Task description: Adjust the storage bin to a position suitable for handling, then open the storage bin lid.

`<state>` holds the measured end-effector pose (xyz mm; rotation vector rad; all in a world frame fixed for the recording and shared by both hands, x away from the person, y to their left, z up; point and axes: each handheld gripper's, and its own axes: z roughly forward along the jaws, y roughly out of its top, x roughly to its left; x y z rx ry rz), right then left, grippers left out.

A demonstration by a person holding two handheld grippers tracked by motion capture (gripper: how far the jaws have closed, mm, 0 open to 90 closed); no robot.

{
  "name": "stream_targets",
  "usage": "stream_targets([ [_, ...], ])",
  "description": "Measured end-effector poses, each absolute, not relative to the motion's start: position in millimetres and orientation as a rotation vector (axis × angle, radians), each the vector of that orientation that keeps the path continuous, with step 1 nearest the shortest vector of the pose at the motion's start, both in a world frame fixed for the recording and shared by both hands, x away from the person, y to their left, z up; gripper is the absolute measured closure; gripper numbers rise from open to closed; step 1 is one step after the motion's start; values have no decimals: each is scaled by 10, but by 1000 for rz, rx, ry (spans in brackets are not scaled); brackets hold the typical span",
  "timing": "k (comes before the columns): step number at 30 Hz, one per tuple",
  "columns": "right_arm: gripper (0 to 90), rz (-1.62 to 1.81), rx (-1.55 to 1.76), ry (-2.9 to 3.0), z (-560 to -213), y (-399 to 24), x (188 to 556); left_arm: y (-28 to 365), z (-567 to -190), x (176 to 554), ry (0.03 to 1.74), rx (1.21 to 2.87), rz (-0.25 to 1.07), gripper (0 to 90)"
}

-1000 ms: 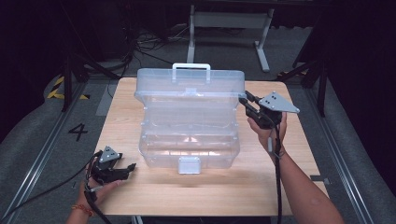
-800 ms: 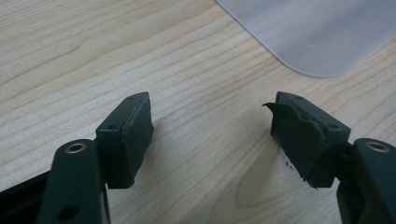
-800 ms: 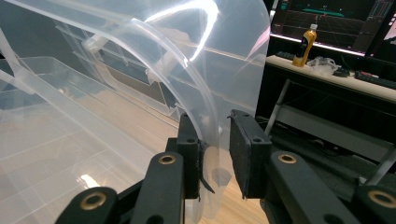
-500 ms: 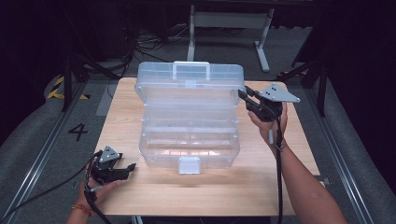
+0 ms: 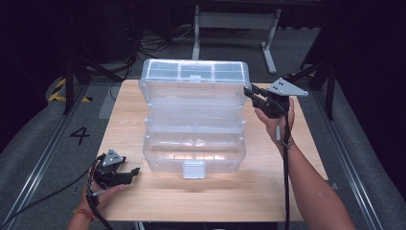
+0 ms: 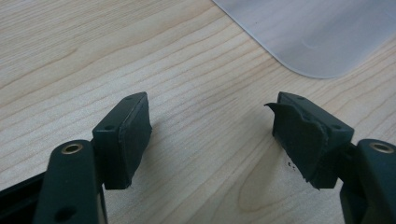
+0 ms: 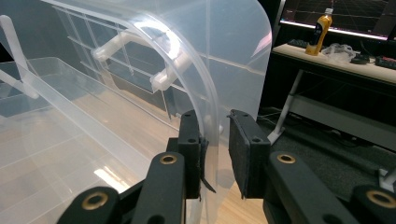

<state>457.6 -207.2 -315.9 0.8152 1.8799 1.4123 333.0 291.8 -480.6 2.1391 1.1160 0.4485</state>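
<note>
A clear plastic tiered box [image 5: 194, 143] stands in the middle of the wooden table [image 5: 268, 191], its white latch [image 5: 194, 169] facing the front. Its lid [image 5: 194, 76] is swung up and tilted toward the back. My right gripper [image 5: 249, 91] is at the lid's right edge and shut on it. In the right gripper view the thin lid wall [image 7: 233, 56] runs down between the two pads of the right gripper [image 7: 215, 154]. My left gripper [image 5: 134, 173] rests low at the table's front left, open, with bare wood between its jaws [image 6: 210, 135]. A corner of the box [image 6: 317, 37] lies beyond it.
The box's stepped trays fan out under the lid. A metal stand [image 5: 234, 21] and cables are behind the table, and floor rails run along both sides. A desk with a yellow bottle [image 7: 320, 25] is off to the far side.
The lid has swung further up and back, with my right gripper rising and moving away with its edge. The left gripper has stayed put.
</note>
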Motion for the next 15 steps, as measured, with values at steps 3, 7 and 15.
stream_targets([
  [3, 754, 1414, 818, 1883, -3149, -2075, 4603, 2918, -4805, 3329, 1117, 2140, 448, 285],
  [7, 754, 1416, 822, 1892, -3138, -2077, 4631, 2920, -4805, 3315, 1119, 2138, 452, 284],
  [15, 756, 1424, 832, 1898, -3118, -2084, 4737, 2919, -4807, 3310, 1121, 2134, 452, 284],
])
